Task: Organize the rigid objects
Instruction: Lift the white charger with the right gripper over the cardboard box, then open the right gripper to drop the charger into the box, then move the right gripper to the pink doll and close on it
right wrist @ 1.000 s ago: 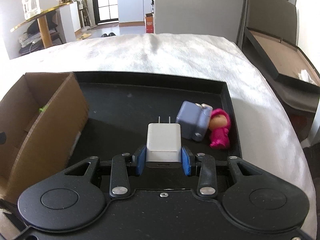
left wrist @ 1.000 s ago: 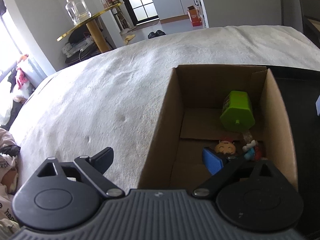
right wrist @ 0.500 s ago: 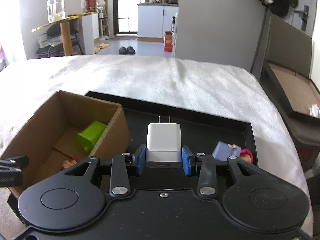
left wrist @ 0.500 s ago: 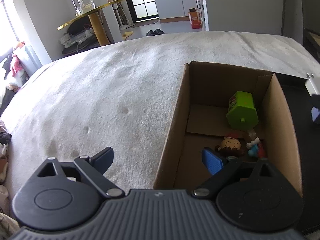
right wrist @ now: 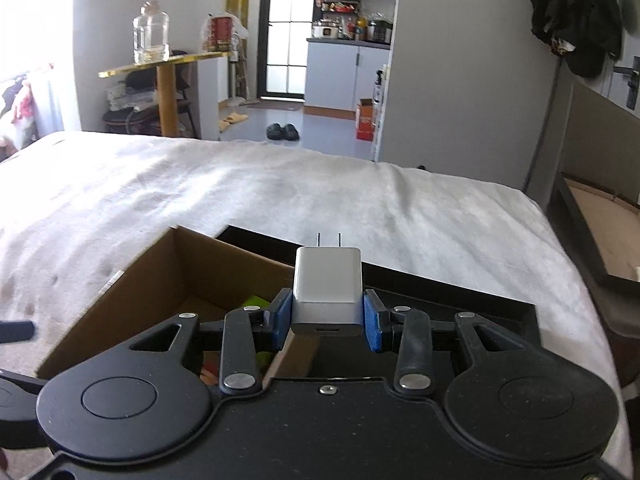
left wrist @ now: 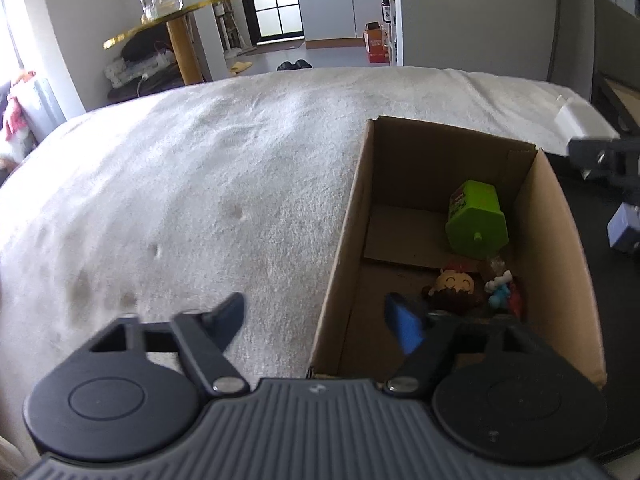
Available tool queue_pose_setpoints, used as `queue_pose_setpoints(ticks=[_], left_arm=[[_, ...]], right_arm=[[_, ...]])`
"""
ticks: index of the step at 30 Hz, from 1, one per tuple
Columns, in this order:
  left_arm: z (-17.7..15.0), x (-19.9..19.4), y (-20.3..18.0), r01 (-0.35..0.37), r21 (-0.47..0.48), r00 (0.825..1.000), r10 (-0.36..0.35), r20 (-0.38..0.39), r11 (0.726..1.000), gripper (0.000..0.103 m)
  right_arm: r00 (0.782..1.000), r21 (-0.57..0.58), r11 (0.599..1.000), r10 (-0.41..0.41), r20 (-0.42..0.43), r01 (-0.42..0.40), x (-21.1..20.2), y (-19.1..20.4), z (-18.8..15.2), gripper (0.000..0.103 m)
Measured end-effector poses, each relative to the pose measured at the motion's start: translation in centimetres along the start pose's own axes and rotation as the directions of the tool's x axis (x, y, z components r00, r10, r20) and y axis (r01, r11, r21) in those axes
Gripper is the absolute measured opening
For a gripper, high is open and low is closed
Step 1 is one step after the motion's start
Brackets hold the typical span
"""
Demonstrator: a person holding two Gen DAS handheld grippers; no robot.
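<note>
My right gripper [right wrist: 326, 316] is shut on a white wall charger [right wrist: 327, 292], prongs pointing forward, held high over the right wall of the open cardboard box [right wrist: 132, 280]. The charger also shows at the right edge of the left wrist view [left wrist: 576, 122]. My left gripper [left wrist: 316, 316] is open and empty, straddling the box's [left wrist: 340, 240] left wall near its front corner. Inside the box lie a green block [left wrist: 476, 220], a smiling doll head [left wrist: 454, 284] and a small blue-and-white figure [left wrist: 500, 286].
The box stands against a black tray [right wrist: 460, 296] on a bed with a white blanket [left wrist: 200, 200]. A pale blue block [left wrist: 624, 232] lies in the tray. A gold side table [right wrist: 160, 64] with a glass jar stands beyond the bed.
My right gripper has lifted the charger up out of the tray and carried it left, over the box's right wall. The left gripper has stayed open at the box's left wall.
</note>
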State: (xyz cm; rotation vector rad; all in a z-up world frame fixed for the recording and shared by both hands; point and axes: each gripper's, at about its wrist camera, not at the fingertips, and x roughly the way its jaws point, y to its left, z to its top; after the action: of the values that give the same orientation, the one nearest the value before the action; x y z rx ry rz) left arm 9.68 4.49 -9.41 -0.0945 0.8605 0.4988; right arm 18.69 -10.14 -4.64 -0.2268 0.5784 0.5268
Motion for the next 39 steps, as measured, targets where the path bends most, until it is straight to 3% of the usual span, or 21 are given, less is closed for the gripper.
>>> queue_pose_setpoints(ticks=[2, 4, 10, 19, 23, 27, 31, 33, 36, 39], left_arm=[[-0.1, 0.2, 0.3, 0.003, -0.015, 1.0, -0.004, -0.004, 1.0, 0.047], [-0.1, 0.3, 0.5, 0.006, -0.023, 1.0, -0.006, -0.01, 1.0, 0.038], [-0.2, 0.5, 0.7, 0.046, -0.043, 0.999, -0.046, -0.008, 0.998, 0.022], [-0.2, 0.6, 0.6, 0.063, -0.038, 0.998, -0.064, -0.005, 0.997, 0.017], [-0.2, 0.4, 0.5, 0.058, -0.036, 0.998, -0.058, -0.005, 0.998, 0.017], [-0.1, 0.3, 0.2, 0.036, -0.033, 0.999, -0.036, -0.006, 0.999, 0.018], [0.3, 0.0, -0.5, -0.004, -0.016, 1.0, 0.004, 0.004, 1.0, 0.022], [0.6, 0.0, -0.9, -0.027, 0.0, 1.0, 0.027, 0.008, 1.0, 0.03], [1.0, -0.1, -1.2, -0.051, 0.01, 0.999, 0.051, 0.019, 0.999, 0.049], [1.4, -0.3, -1.3, -0.071, 0.001, 0.997, 0.071, 0.031, 0.997, 0.072]], right_arm=[[1.0, -0.015, 0.999, 0.029, -0.008, -0.029, 0.3, 0.8, -0.1, 0.036], [0.999, -0.036, 0.998, 0.043, -0.022, -0.044, 0.6, 1.7, -0.5, 0.036], [0.996, -0.077, 0.994, 0.076, -0.056, -0.08, 1.6, 3.9, -1.1, 0.036], [0.993, -0.088, 0.989, 0.114, -0.021, -0.115, 2.2, 5.8, 0.0, 0.037], [0.993, -0.089, 0.989, 0.114, -0.017, -0.115, 2.2, 6.4, 0.2, 0.047], [0.993, -0.052, 0.992, 0.114, -0.039, -0.116, 1.8, 5.1, -0.5, 0.047], [0.995, -0.04, 0.995, 0.087, -0.051, -0.089, 1.2, 3.5, -1.1, 0.047], [0.996, -0.029, 0.997, 0.071, -0.054, -0.073, 0.9, 2.5, -1.4, 0.047], [0.997, -0.008, 0.999, 0.048, -0.063, -0.049, 0.7, 1.2, -1.9, 0.05], [0.997, 0.015, 1.0, 0.027, -0.07, -0.026, 0.7, 0.1, -2.5, 0.06]])
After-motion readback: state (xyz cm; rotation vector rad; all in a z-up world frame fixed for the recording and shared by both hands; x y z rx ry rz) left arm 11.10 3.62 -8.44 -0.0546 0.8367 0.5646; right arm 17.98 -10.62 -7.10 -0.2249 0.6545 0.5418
